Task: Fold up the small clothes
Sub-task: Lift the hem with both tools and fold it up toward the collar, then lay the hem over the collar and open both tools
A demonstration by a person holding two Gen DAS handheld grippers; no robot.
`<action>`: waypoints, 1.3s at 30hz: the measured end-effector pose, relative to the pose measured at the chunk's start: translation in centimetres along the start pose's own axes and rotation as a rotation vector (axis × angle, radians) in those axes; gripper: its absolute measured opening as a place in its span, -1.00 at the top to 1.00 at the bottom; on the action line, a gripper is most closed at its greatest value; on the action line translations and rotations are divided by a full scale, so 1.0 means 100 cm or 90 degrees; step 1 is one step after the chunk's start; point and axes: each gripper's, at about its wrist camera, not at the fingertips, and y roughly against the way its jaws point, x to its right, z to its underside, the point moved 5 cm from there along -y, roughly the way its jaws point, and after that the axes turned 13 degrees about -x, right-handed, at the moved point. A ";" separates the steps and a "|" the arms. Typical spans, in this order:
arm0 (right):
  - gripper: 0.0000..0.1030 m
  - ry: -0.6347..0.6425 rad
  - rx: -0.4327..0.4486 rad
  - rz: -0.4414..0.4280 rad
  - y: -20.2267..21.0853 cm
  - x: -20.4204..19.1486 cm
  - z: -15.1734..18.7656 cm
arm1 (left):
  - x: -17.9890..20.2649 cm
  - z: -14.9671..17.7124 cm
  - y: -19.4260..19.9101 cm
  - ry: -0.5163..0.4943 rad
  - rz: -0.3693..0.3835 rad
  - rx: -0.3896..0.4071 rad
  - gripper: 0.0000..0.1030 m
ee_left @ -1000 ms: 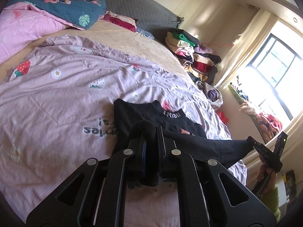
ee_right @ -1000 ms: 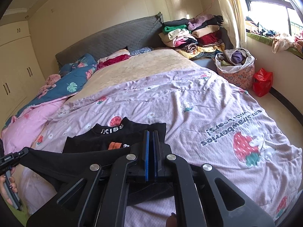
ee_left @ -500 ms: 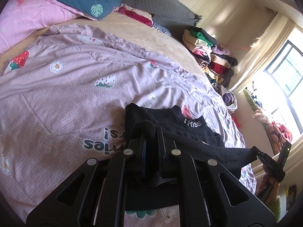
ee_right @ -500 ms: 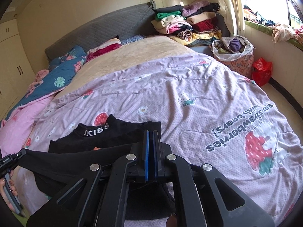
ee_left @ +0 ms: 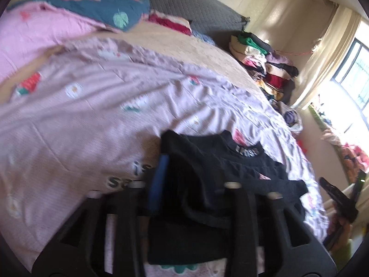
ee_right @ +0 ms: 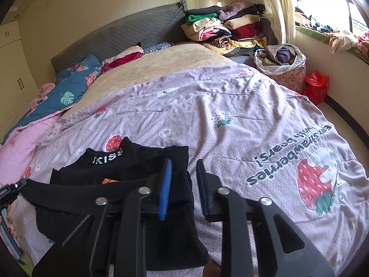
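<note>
Lilac strawberry-print quilt (ee_right: 230,124) covered the near half of the bed and served as landmark. On its near corner lay the black garment (ee_right: 138,161), a small top with a lettered collar band, already doubled over itself; its long axis ran side to side across the quilt's near edge, collar toward the headboard.

Both tools sat at that folded edge. Right gripper (ee_right: 183,184) had just been opening; jaws stood spread, blue pad over the garment's right end, the other finger over bare quilt, nothing pinched. Left gripper (ee_left: 196,184) had likewise just been opening; view was blurred, one blue pad showed at the garment's left end with cloth lying between the fingers, loose rather than clamped as far as could be told. Each hand was nearest its own end of the cloth, so judged the release of this fold was the step in hand; a further fold would likely call for re-gripping along that same side-to-side edge.

Around the quilt: pink and teal bedding (ee_right: 57,101) heaped off its far left side, grey quilted headboard (ee_right: 129,34) beyond, a stack of folded clothes (ee_right: 226,27) off its far right corner, a floral laundry basket (ee_right: 283,69) and red bag (ee_right: 316,87) on the floor to the right. None of it lay near the garment; quilt wrinkles were the only obstruction.
</note>
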 end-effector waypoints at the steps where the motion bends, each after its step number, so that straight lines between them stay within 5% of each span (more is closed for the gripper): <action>1: 0.53 0.006 0.001 0.000 0.001 -0.002 0.001 | 0.000 -0.001 0.004 -0.006 -0.005 0.008 0.38; 7: 0.53 0.048 -0.034 -0.025 -0.002 -0.015 0.024 | 0.011 0.010 0.011 -0.064 -0.036 0.005 0.38; 11: 0.78 0.101 -0.076 -0.035 -0.012 -0.031 0.046 | 0.019 0.039 -0.001 -0.116 -0.039 -0.045 0.96; 19: 0.79 0.122 -0.134 -0.025 -0.042 -0.044 0.074 | 0.026 0.085 -0.042 -0.180 -0.081 -0.126 0.99; 28: 0.79 0.098 -0.150 0.003 -0.083 -0.043 0.056 | 0.040 0.050 -0.076 -0.198 -0.107 -0.108 0.99; 39: 0.79 0.069 -0.133 0.020 -0.111 -0.038 -0.001 | 0.024 0.001 -0.100 -0.137 -0.101 -0.089 0.99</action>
